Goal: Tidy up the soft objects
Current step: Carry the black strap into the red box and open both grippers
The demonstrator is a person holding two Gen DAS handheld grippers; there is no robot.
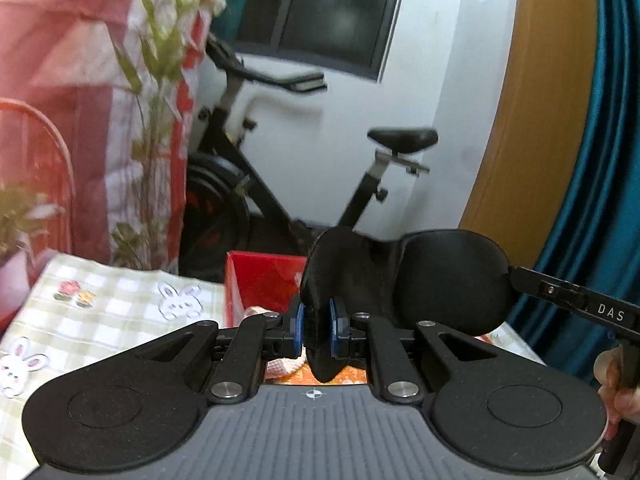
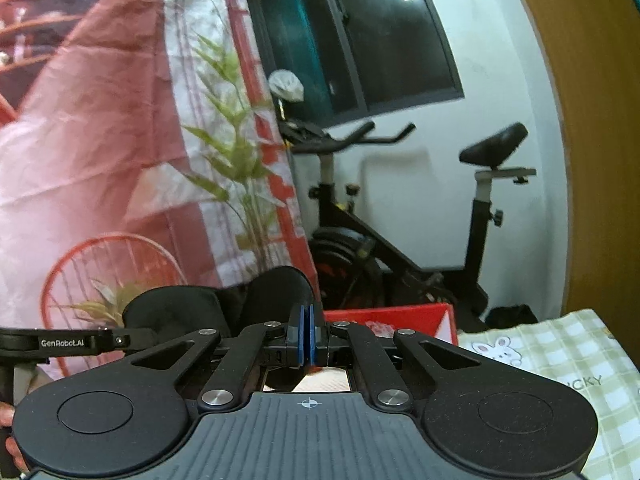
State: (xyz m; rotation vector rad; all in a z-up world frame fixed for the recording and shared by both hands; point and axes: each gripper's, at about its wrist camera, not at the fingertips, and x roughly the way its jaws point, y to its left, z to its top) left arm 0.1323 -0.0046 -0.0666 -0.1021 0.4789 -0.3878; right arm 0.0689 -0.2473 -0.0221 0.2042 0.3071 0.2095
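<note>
A black padded eye mask (image 1: 440, 276) hangs stretched between both grippers above the table. My left gripper (image 1: 316, 324) is shut on the mask's left cup, with the blue pads (image 1: 298, 326) pressing the fabric from both sides. From the right edge of the left wrist view, my right gripper (image 1: 520, 276) reaches in and holds the mask's other end. In the right wrist view my right gripper (image 2: 307, 336) has its blue pads almost together on a thin edge of the mask (image 2: 180, 308). The left gripper (image 2: 136, 338) comes in from the left there.
A red box (image 1: 260, 284) stands open just beyond the grippers on a table with a green checked rabbit-print cloth (image 1: 120, 308). Behind are an exercise bike (image 2: 400, 240), a leafy plant (image 2: 236, 152), a pink curtain (image 2: 100, 120) and an orange wire frame (image 2: 72, 264).
</note>
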